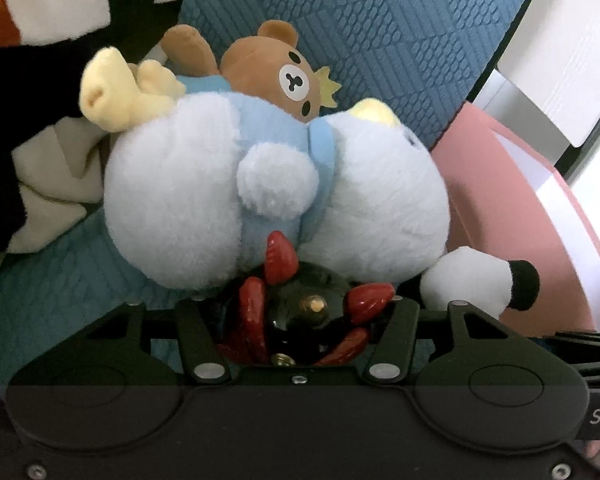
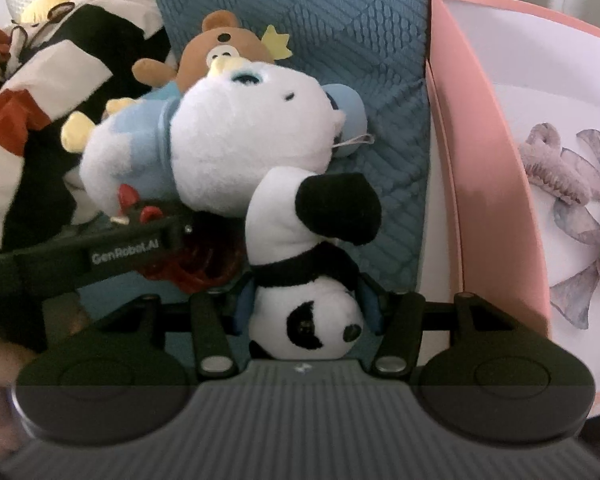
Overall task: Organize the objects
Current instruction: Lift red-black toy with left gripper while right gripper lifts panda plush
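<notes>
We see the big fluffy white-and-blue plush point(image 1: 260, 184) blocking the way ahead on the teal quilted cushion point(image 1: 380, 32). A black-and-white striped fabric heap point(image 2: 60, 80) crowds the left; bare cushion and the pink round box's wall point(image 2: 480, 160) lie right.

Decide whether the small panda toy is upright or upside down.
Upside down: the panda toy has its face lowest between the right gripper's jaws, with a black foot pointing up.

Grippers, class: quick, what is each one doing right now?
Left gripper: jaws closed on the black toy with red spikes.
Right gripper: jaws closed on the upside-down panda plush.
</notes>
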Tool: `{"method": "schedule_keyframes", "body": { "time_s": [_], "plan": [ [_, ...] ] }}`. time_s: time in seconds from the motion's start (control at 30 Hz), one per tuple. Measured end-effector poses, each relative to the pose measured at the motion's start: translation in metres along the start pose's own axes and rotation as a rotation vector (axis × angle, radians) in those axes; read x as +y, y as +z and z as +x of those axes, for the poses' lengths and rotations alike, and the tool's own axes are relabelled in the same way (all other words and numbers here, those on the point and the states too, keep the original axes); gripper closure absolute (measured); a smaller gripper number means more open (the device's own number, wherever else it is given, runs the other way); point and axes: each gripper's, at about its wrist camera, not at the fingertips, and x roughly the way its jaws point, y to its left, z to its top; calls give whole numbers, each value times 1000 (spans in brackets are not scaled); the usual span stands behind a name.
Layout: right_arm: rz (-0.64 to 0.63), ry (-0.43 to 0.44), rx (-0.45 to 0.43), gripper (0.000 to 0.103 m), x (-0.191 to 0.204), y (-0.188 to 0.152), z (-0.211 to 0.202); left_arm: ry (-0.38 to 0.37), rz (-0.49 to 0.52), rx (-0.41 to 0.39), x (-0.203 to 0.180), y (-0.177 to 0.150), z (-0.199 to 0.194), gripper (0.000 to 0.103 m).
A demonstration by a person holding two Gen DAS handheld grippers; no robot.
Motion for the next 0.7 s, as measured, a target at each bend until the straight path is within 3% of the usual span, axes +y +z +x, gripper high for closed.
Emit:
{"method": "schedule_keyframes", "body": {
  "time_s": [0.4, 0.7],
  "plan": [
    [33, 45, -7, 46, 2, -11, -34, -40, -72, 6, 0, -18, -38, 50],
    [31, 71, -45, 46, 2, 13, -74, -50, -111, -25, -14, -3, -76, 50]
  ]
}}
